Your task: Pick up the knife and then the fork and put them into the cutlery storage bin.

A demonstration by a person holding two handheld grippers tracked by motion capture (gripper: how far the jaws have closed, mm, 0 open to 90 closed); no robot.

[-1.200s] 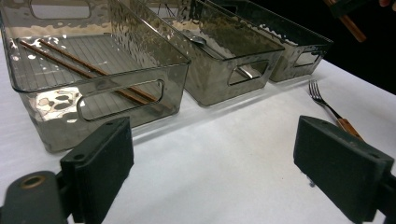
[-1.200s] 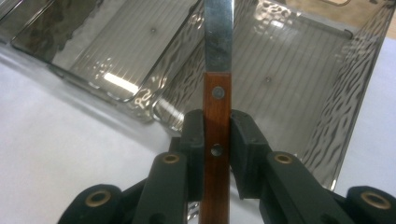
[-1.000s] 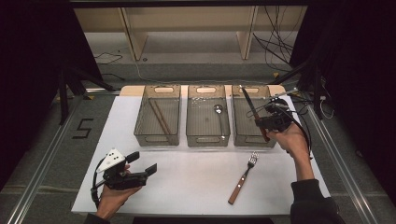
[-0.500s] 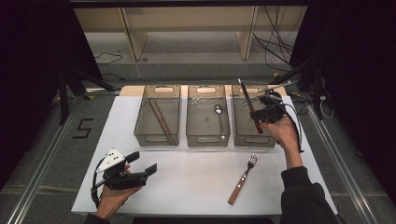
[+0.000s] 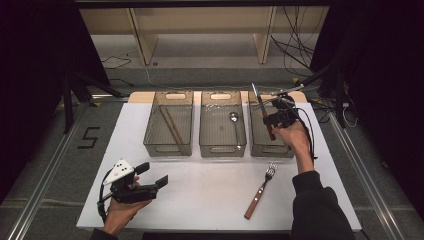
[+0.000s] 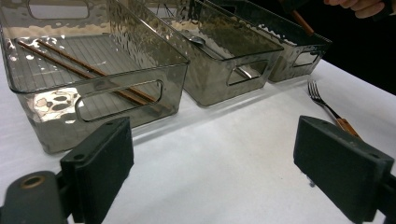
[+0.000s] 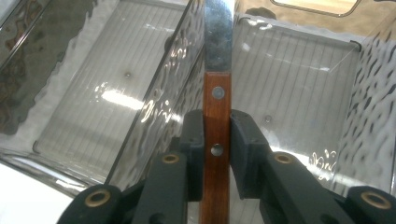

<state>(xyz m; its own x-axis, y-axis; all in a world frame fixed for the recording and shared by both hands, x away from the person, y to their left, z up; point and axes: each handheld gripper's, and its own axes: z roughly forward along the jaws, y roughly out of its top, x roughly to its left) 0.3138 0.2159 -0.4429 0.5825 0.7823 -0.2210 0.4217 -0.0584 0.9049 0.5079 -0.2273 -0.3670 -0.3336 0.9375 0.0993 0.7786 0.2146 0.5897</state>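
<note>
above the rightmost smoky clear plastic bin [image 5: 270,145], the right tongs [image 7: 217,135] clamp a wooden-handled steel knife [image 7: 217,102]; left tongs [image 6: 210,168] gape empty.

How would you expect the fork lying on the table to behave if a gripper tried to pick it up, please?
The fork looks rigid: metal tines, wooden handle. Lying flat on the white table, it is probably hard to get jaws under. Its flat handle seems unlikely to roll, though it may slide when nudged.

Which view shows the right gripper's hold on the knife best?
The right gripper view: the jaws clamp the knife's wooden handle, blade pointing ahead. The high view shows the right gripper holding it over the right bin; the left gripper view catches just its handle tip.
</note>
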